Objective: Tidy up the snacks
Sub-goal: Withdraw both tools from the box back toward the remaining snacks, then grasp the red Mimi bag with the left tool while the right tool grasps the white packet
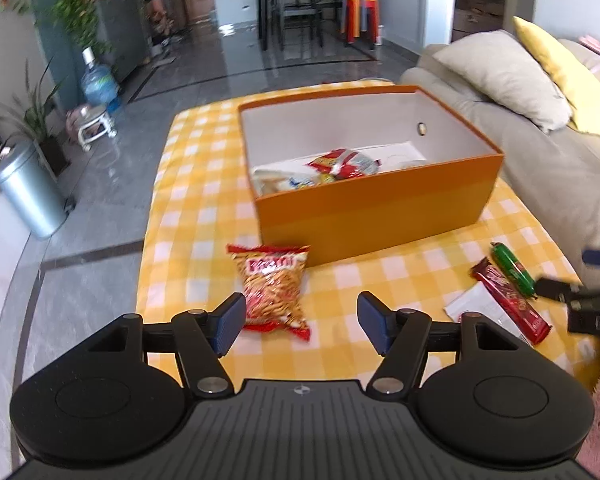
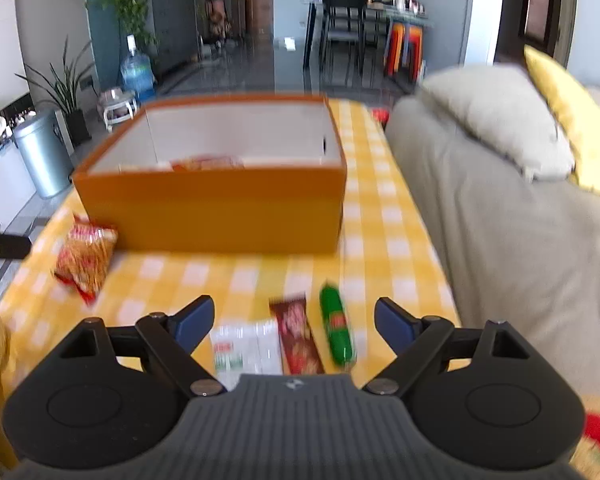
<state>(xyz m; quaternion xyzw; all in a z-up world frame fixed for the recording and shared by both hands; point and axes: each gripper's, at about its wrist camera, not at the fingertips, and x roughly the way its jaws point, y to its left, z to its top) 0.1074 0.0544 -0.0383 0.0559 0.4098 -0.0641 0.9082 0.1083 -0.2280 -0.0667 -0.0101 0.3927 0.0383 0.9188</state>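
An orange box with a white inside stands on the yellow checked cloth and holds several snack packets. A red-and-orange snack bag lies in front of its near left corner. My left gripper is open just above the bag's near end, touching nothing. A green tube, a dark red bar and a white packet lie side by side at the right. My right gripper hovers open over them.
A beige sofa with a grey cushion and a yellow cushion runs along the table's right side. A metal bin, a water jug and plants stand on the floor at the left.
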